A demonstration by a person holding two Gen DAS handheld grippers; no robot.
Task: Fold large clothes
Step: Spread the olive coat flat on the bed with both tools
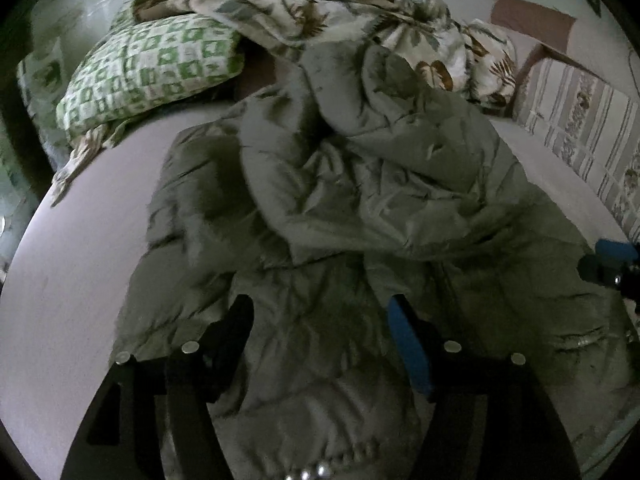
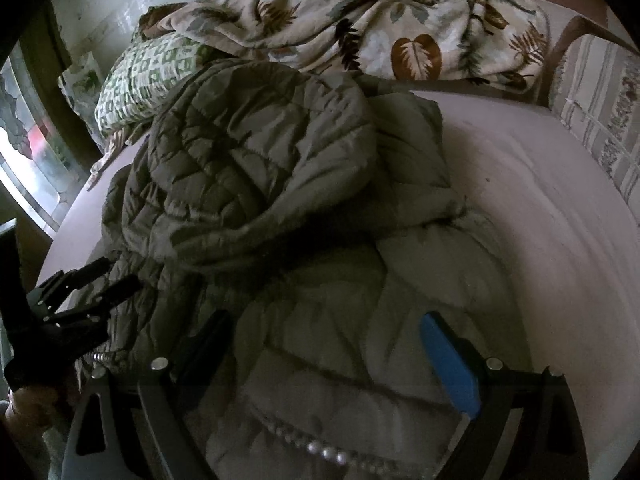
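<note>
A large olive-grey quilted jacket (image 1: 360, 184) lies in a crumpled heap on a pale pink bed sheet (image 1: 80, 248). In the right wrist view the jacket (image 2: 256, 152) has its quilted upper part folded over the lower part, with a row of snaps near the bottom edge. My left gripper (image 1: 320, 316) hovers over the jacket's near hem, open, with fabric below its fingers but not pinched. It also shows as the left gripper (image 2: 96, 288) at the jacket's left side. My right gripper (image 2: 324, 332) is open above the near hem. The right gripper (image 1: 612, 264) peeks in at the right edge.
A green-and-white patterned pillow (image 1: 148, 68) and a leaf-print blanket (image 2: 380, 20) lie at the far end of the bed. A striped cushion on a wooden-framed chair (image 2: 600, 92) stands to the right. A window (image 2: 28, 152) is at the left. Bare sheet (image 2: 540, 200) lies right of the jacket.
</note>
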